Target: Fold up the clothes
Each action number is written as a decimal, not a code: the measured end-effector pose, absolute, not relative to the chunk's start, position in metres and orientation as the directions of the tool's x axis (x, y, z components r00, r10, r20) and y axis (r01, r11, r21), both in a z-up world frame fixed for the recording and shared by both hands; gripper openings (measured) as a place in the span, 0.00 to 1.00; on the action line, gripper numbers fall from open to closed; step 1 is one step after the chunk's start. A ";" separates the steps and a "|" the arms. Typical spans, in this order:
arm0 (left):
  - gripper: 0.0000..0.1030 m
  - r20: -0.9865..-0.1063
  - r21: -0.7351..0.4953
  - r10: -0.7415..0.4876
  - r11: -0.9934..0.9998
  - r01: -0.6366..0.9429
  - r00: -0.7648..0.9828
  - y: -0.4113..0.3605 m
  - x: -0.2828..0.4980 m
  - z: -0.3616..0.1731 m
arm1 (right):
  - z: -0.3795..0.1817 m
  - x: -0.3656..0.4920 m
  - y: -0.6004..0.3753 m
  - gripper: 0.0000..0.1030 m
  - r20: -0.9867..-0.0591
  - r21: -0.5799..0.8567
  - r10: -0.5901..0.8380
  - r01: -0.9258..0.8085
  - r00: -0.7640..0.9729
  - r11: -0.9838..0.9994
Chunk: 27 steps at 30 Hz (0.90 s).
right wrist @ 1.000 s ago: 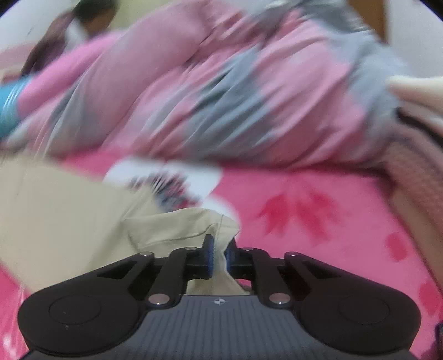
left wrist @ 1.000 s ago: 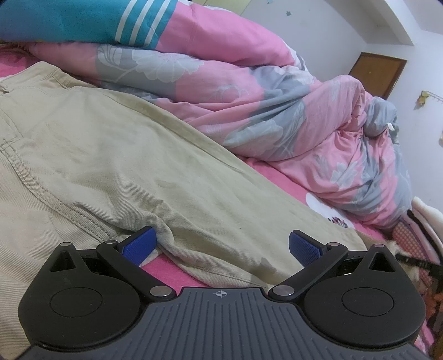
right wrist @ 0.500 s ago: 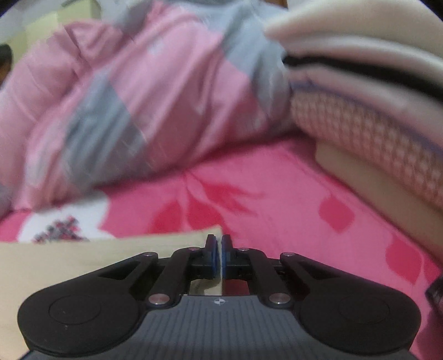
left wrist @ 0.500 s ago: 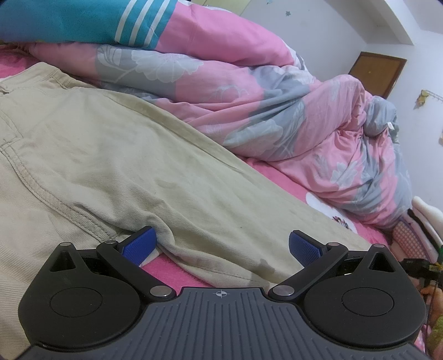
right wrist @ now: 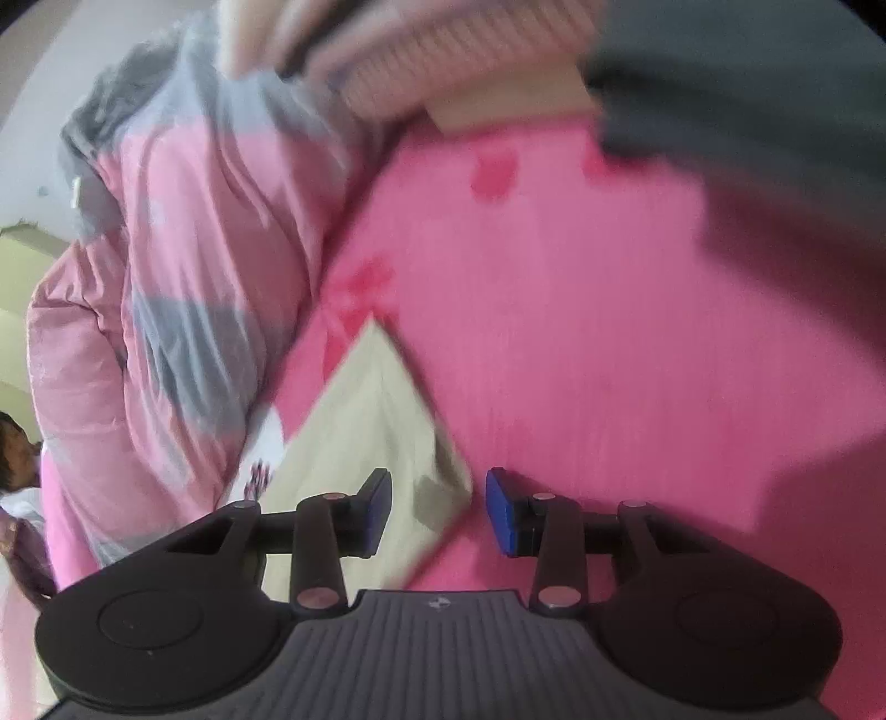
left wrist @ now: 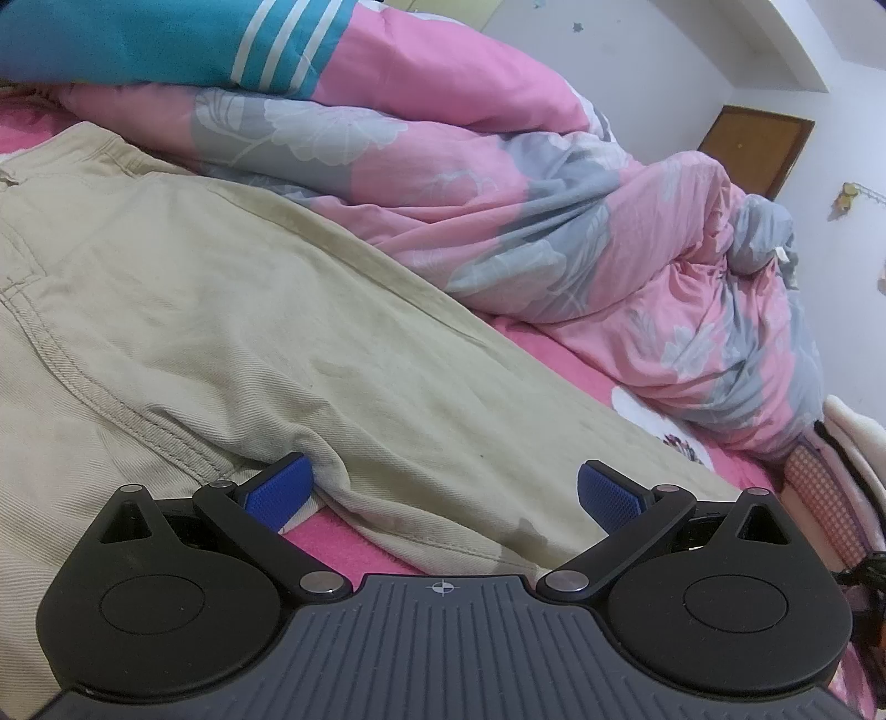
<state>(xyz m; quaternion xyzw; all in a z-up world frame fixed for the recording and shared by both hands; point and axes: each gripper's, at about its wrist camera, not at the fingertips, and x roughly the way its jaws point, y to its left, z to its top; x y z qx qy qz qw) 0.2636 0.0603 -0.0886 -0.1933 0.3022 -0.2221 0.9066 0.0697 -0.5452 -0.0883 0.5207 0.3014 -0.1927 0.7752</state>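
Observation:
Beige trousers [left wrist: 232, 310] lie spread flat across the pink bed sheet [left wrist: 354, 540]. My left gripper [left wrist: 443, 490] stands wide open low over the near edge of one trouser leg, and its blue pads [left wrist: 277, 490] straddle the cloth without pressing it. In the blurred right wrist view, the hem end of a trouser leg [right wrist: 371, 421] lies flat on the sheet [right wrist: 581, 354]. My right gripper [right wrist: 437, 509] is rolled over sideways with its jaws opening. The hem corner sits between the pads, which are clear of it.
A rumpled pink and grey floral duvet [left wrist: 554, 221] is heaped along the far side of the bed, with a teal striped garment [left wrist: 166, 44] on top. A stack of folded clothes [right wrist: 415, 61] and a dark grey cloth [right wrist: 747, 111] lie past the hem. A person [right wrist: 16, 448] is at the left edge.
My right gripper was shut on the trouser hem; it swung across the bed, rolled sideways and let go, leaving the hem flat on the sheet. The left gripper has not moved.

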 end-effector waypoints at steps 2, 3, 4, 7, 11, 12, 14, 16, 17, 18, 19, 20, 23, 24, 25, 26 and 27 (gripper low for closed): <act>1.00 -0.460 -0.492 -0.523 0.823 0.285 0.718 0.061 0.264 -0.089 | -0.085 0.080 -0.537 0.38 -0.690 0.655 -0.005 0.627 0.724 0.421; 1.00 -0.458 -0.496 -0.525 0.821 0.284 0.717 0.062 0.264 -0.089 | -0.082 0.086 -0.534 0.35 -0.699 0.637 -0.013 0.630 0.715 0.444; 1.00 -0.457 -0.499 -0.527 0.819 0.284 0.717 0.062 0.265 -0.088 | -0.079 0.092 -0.531 0.20 -0.707 0.618 -0.021 0.631 0.707 0.469; 1.00 -0.446 -0.523 -0.537 0.806 0.279 0.716 0.066 0.265 -0.087 | -0.062 0.093 -0.520 0.06 -0.701 0.582 -0.064 0.622 0.710 0.524; 1.00 -0.427 -0.568 -0.557 0.778 0.268 0.712 0.073 0.268 -0.086 | -0.038 0.072 -0.507 0.06 -0.682 0.557 -0.124 0.622 0.721 0.550; 1.00 -0.423 -0.578 -0.562 0.772 0.266 0.711 0.075 0.268 -0.086 | -0.038 0.069 -0.507 0.06 -0.693 0.545 -0.134 0.636 0.709 0.547; 0.99 -0.412 -0.595 -0.571 0.759 0.265 0.710 0.078 0.268 -0.085 | -0.049 0.070 -0.513 0.06 -0.731 0.519 -0.140 0.677 0.668 0.523; 0.99 -0.395 -0.618 -0.582 0.741 0.263 0.711 0.085 0.266 -0.082 | -0.059 0.067 -0.515 0.06 -0.754 0.509 -0.149 0.712 0.640 0.484; 0.99 -0.386 -0.630 -0.587 0.731 0.261 0.712 0.088 0.266 -0.080 | -0.060 0.066 -0.512 0.07 -0.758 0.495 -0.165 0.721 0.631 0.485; 0.99 -0.374 -0.642 -0.590 0.722 0.259 0.715 0.093 0.265 -0.078 | -0.056 0.068 -0.506 0.08 -0.759 0.460 -0.199 0.726 0.621 0.511; 1.00 -0.359 -0.655 -0.590 0.711 0.255 0.723 0.100 0.264 -0.075 | -0.052 0.070 -0.500 0.13 -0.756 0.418 -0.238 0.730 0.609 0.541; 1.00 -0.345 -0.667 -0.589 0.702 0.250 0.731 0.107 0.264 -0.072 | -0.046 0.072 -0.493 0.14 -0.749 0.369 -0.286 0.735 0.598 0.569; 1.00 -0.315 -0.701 -0.574 0.678 0.222 0.756 0.127 0.266 -0.065 | -0.022 0.077 -0.473 0.14 -0.674 0.197 -0.467 0.748 0.572 0.633; 1.00 -0.310 -0.712 -0.567 0.671 0.209 0.763 0.134 0.268 -0.063 | -0.015 0.078 -0.468 0.14 -0.649 0.182 -0.485 0.739 0.585 0.649; 1.00 -0.310 -0.717 -0.557 0.669 0.195 0.771 0.140 0.269 -0.062 | -0.009 0.081 -0.462 0.15 -0.633 0.180 -0.477 0.715 0.610 0.675; 1.00 -0.316 -0.716 -0.543 0.674 0.180 0.778 0.145 0.271 -0.062 | -0.006 0.089 -0.456 0.15 -0.627 0.187 -0.432 0.664 0.648 0.724; 1.00 -0.323 -0.714 -0.528 0.681 0.164 0.786 0.149 0.272 -0.061 | -0.006 0.101 -0.447 0.15 -0.628 0.201 -0.363 0.594 0.688 0.779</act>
